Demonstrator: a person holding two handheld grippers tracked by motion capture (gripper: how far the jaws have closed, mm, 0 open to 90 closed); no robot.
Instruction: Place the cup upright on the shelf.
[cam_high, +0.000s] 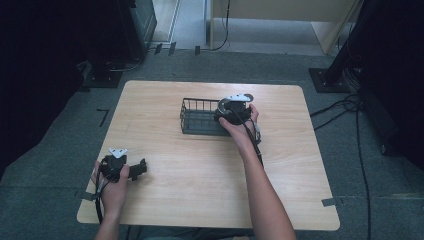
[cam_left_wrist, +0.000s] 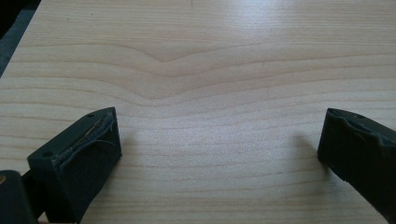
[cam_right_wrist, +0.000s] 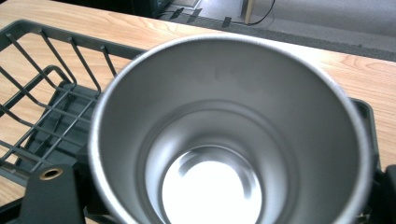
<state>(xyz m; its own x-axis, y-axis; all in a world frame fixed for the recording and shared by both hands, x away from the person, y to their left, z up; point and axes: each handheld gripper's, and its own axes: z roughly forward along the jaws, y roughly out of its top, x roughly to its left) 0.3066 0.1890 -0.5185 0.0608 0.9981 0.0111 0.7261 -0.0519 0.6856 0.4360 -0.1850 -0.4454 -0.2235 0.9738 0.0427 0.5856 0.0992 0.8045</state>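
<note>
High view – table: a light wooden table (cam_high: 200, 190) with rounded corners stands on grey carpet, with dark equipment and cables round its edges.
High view – basket: a dark wire basket (cam_high: 197, 117) sits on the far middle part of the table.
High view – right gripper: the right gripper (cam_high: 231, 111) is held at the basket's right end, the hand wrapped round it, the grey three-cornered plate on top; a metal rim curves just under it. The jaws themselves are hidden from here.
High view – left gripper: the left gripper (cam_high: 140, 168) rests low at the near left part of the table, well apart from the basket, its jaws pointing toward the table's middle.

Left gripper view – jaws: the two black jaws stand wide apart – released, with bare wood grain between them and nothing gripped.
Left gripper view – table: the board takes up the frame, with a sliver of dark floor at the upper left corner.

Right gripper view – cup: a steel cup (cam_right_wrist: 224, 135) is seen straight down its mouth, bright at the bottom, very close to the camera.
Right gripper view – cup's place: it is over the basket's right end; whether it rests on the basket's floor I cannot tell.
Right gripper view – jaws: black parts show at the lower corners beside the cup – whether they clamp it I cannot tell.
</note>
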